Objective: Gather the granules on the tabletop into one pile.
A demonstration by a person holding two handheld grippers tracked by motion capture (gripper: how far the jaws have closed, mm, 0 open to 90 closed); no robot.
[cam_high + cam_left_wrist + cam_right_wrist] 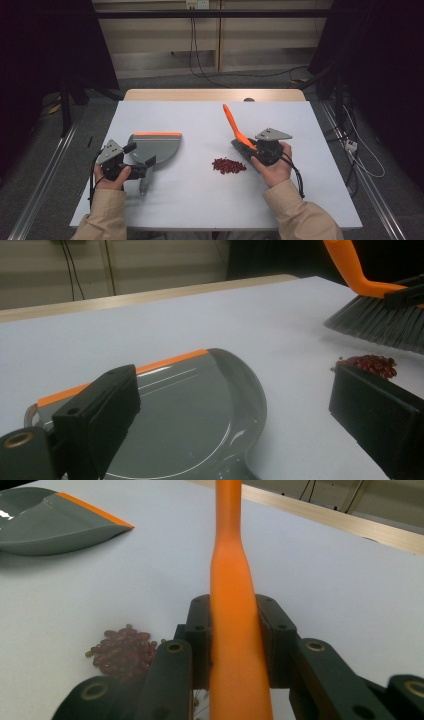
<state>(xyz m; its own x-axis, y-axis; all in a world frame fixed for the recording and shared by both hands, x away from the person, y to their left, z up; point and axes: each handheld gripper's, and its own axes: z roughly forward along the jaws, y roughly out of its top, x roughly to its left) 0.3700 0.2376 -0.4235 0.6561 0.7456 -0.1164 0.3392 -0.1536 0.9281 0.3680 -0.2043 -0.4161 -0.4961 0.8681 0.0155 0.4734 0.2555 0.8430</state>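
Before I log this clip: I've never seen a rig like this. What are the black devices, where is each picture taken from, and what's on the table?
A person sits at a white table and holds a hand-operated two-jaw gripper in each hand; there is no robot arm. The high view looks down from above. The other two pictures come from cameras riding on each gripper, looking along its black jaws.

On the table lie a grey dustpan with an orange lip and a small pile of red beans.

The right gripper is shut on the orange handle of a brush, whose bristles sit just right of the beans. The left gripper is open at the dustpan's handle end, holding nothing.
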